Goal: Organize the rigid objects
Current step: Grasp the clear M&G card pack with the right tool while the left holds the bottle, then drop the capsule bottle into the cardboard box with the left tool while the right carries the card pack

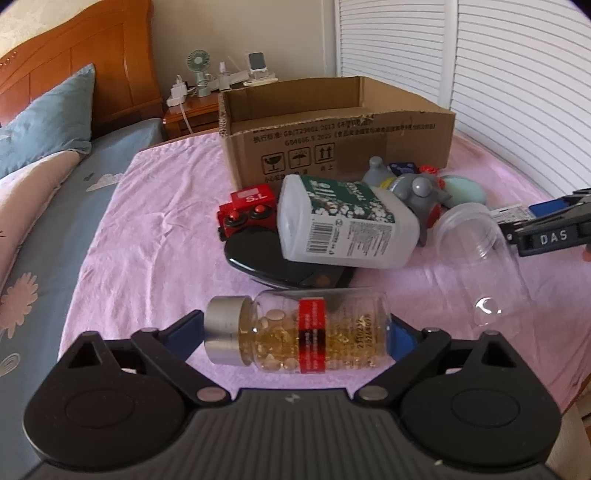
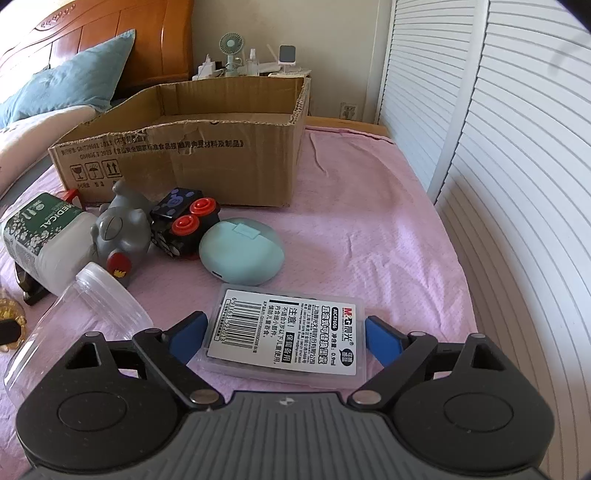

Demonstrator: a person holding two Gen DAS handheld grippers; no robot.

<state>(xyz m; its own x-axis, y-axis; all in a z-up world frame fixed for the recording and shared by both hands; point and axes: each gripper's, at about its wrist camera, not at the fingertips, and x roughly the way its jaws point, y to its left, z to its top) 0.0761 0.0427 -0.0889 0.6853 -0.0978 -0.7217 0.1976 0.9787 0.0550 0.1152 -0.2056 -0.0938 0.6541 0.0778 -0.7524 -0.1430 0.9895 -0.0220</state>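
A clear glossy plastic capsule bottle (image 1: 314,332) wears a brushed metal cap, the box (image 1: 332,133) is matt, torn cardboard — and the pink cloth (image 2: 369,221) looks finely textured.

Bedroom, daylit. Wooden headboard (image 1: 74,62) at far left w/ blue pillow (image 1: 48,118) leaning against it. Bed covered by pink sheet (image 2: 369,229); blue patterned bedding (image 1: 55,229) along left side. Wooden nightstand (image 1: 188,120) beside headboard, carrying small green fan (image 2: 231,46) and chargers. Cream wall (image 1: 240,33) behind. White louvred doors (image 2: 498,129) along right side.
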